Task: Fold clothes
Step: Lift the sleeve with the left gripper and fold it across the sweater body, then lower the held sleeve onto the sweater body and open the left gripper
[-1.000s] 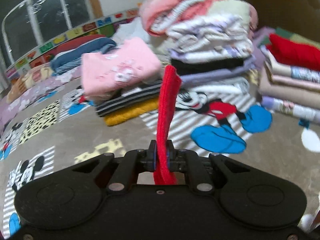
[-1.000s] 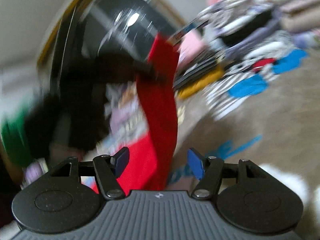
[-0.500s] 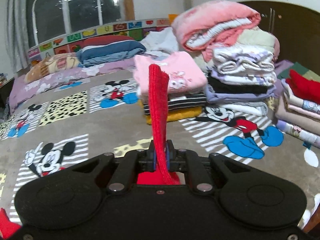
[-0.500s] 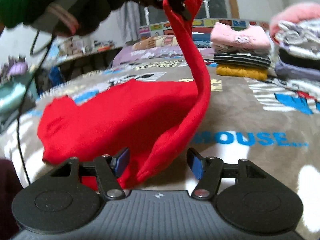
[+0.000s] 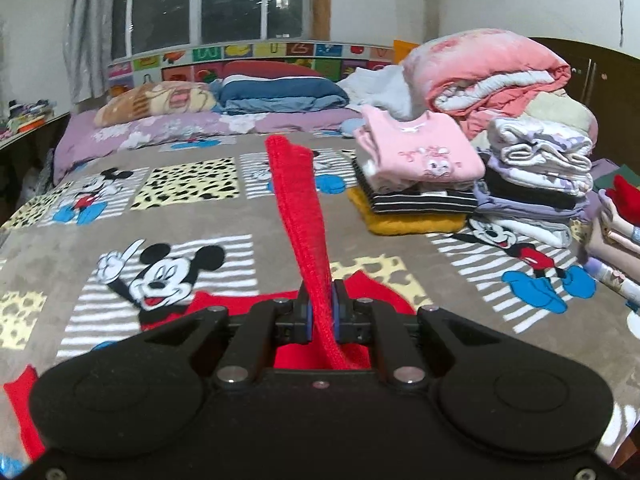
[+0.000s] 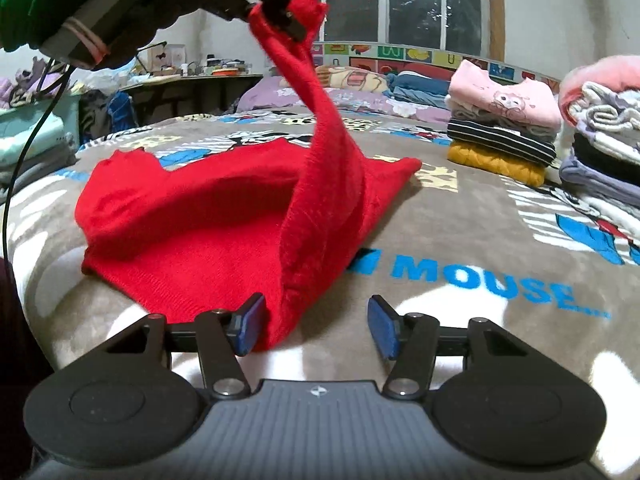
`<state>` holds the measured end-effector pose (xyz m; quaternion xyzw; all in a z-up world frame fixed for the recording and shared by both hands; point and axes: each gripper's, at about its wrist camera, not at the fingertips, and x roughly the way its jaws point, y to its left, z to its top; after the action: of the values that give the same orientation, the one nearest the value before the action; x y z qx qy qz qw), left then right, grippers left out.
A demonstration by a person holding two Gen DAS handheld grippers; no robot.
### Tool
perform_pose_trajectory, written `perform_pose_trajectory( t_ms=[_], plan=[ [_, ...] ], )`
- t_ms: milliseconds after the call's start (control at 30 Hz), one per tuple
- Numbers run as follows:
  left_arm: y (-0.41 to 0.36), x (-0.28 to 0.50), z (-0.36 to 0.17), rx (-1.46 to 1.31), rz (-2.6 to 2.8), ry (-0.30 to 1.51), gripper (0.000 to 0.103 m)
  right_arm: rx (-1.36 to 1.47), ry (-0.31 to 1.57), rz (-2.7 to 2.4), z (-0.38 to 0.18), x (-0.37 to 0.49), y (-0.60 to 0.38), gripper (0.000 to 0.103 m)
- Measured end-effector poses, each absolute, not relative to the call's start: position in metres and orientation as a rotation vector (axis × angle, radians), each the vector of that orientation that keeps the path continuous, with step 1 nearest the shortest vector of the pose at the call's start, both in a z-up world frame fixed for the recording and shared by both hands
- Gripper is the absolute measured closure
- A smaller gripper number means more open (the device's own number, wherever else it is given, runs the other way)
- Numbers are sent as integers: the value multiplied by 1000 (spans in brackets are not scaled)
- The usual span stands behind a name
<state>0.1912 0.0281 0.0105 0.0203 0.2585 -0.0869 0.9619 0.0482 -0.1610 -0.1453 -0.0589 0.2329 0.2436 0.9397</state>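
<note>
A red knit garment (image 6: 208,216) lies partly spread on the Mickey Mouse blanket (image 6: 460,240). One edge is lifted high in a taut strip (image 5: 296,200). My left gripper (image 5: 320,308) is shut on that strip, and in the right wrist view it hangs at the top left (image 6: 280,4), held by a gloved hand with a green cuff. My right gripper (image 6: 316,328) sits low at the garment's near corner. Its jaws are closing; the red corner lies between them, beside the left pad (image 6: 250,322), and neither pad presses on it.
A stack of folded clothes topped by a pink shirt (image 5: 420,160) stands on the bed to the right. A taller pile with a pink quilt (image 5: 492,68) stands beside it. Pillows (image 5: 280,92) line the headboard. A cluttered table (image 6: 192,76) and a dangling cable (image 6: 24,140) are at the left.
The left gripper has swung left, away from the clothes stacks, still holding the red strip. The right gripper has rolled level and come low by the garment's corner, and its jaws have narrowed.
</note>
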Motion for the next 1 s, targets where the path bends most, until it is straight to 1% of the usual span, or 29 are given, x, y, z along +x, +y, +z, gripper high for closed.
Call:
perform_pose_trajectory(
  t_ms=[433,667,800,1000],
  plan=[
    [87,184,-28,29,-106,560,96,-189,448,496,-144,41,-154,46],
    [100,186,-47,33,-92,586,96,-229,428,498,-143,36,-150,46],
    [101,189,-50,38,-93,585,96,-280,406,497,-141,32,-145,46],
    [100,185,-45,24,-120,555,96,-279,398,543,-135,27,-146,46]
  ],
)
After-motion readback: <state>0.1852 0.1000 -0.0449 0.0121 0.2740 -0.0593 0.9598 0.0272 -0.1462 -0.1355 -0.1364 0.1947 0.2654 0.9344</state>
